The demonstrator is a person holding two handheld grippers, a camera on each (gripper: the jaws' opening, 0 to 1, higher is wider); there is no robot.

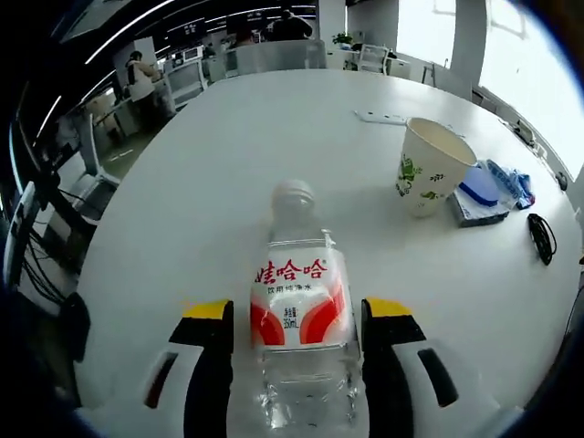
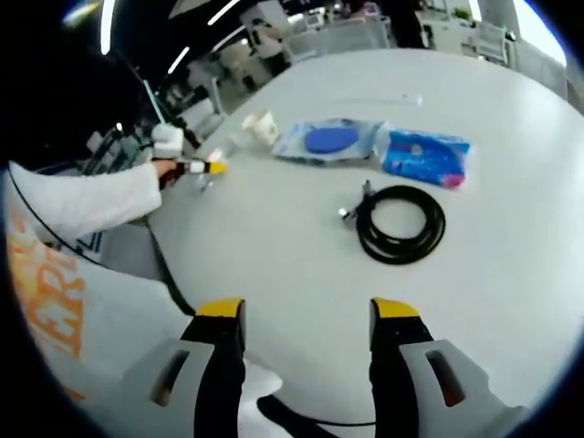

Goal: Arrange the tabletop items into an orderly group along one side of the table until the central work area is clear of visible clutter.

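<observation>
A clear water bottle (image 1: 301,292) with a red and white label lies along my left gripper (image 1: 297,308), cap pointing away. The jaws stand either side of it with slim gaps, so the gripper is open. A paper cup (image 1: 431,164) with a green print stands upright further right. My right gripper (image 2: 306,310) is open over bare white table (image 2: 274,246). Ahead of it lie a coiled black cable (image 2: 400,224), a clear packet with a blue disc (image 2: 330,140) and a blue pack (image 2: 427,157). The left gripper (image 2: 212,168) shows at the table's left edge.
The blue packets (image 1: 484,192) and the black cable (image 1: 542,237) sit by the table's right edge. A white strip (image 1: 379,117) lies far across the table. A white sleeve (image 2: 82,201) reaches in from the left. Office chairs (image 1: 187,78) and desks stand beyond.
</observation>
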